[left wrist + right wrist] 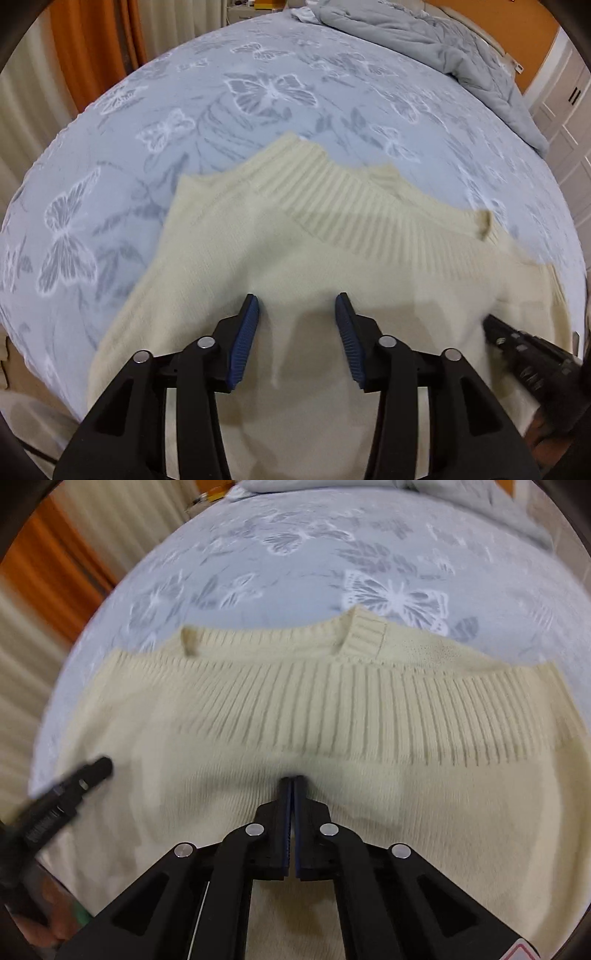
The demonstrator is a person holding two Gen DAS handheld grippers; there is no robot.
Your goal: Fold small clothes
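Parted left gripper (297, 306) fingers above cream sweater (332, 229) on bed (221, 92).

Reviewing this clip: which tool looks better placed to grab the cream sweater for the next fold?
Probably left. The left tool stands open just above the cream sweater, nothing between its pads. The right tool is shut, so it would have to open first.

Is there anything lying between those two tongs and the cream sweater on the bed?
Nothing visible. The left tongs, open, and the right tongs, shut, are both right over the cream sweater, which lies bare on the butterfly bedsheet.
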